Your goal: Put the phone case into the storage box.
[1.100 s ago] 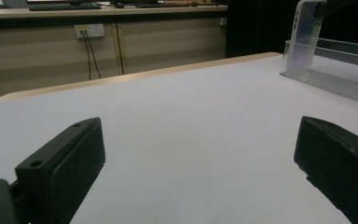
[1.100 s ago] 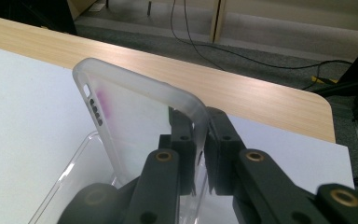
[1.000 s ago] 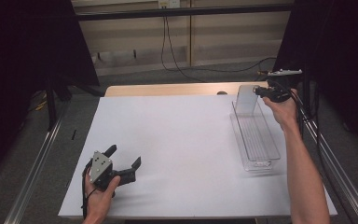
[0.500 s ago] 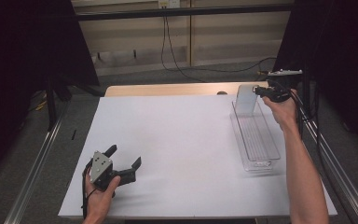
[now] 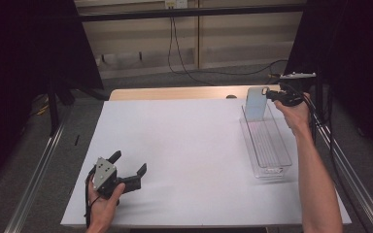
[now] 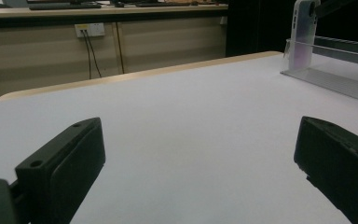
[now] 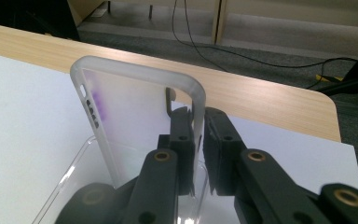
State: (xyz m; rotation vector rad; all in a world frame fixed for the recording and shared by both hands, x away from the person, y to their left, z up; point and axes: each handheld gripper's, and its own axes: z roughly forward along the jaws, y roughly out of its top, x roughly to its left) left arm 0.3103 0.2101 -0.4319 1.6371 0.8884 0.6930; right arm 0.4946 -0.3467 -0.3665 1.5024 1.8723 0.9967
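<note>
Holding steady: your right claw (image 7: 198,140) stays clenched on the case (image 7: 135,116) above the tray (image 5: 267,145); left claw (image 5: 128,165) gapes empty.

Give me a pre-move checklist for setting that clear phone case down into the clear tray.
1. Grip: right gripper shut on the edge of the phone case, a finger on each side. Ok.
2. Case position: held upright at the far end of the tray. Ok.
3. Case bottom touching the tray floor or above it: cannot tell.
4. Tray contents: nothing seen lying inside along its length. Ok.
5. Left gripper: open, holding nothing, low over the white sheet at the near left, well away from the tray. Ok.
6. Tray placement: flat on the sheet near its right edge. Ok.
</note>
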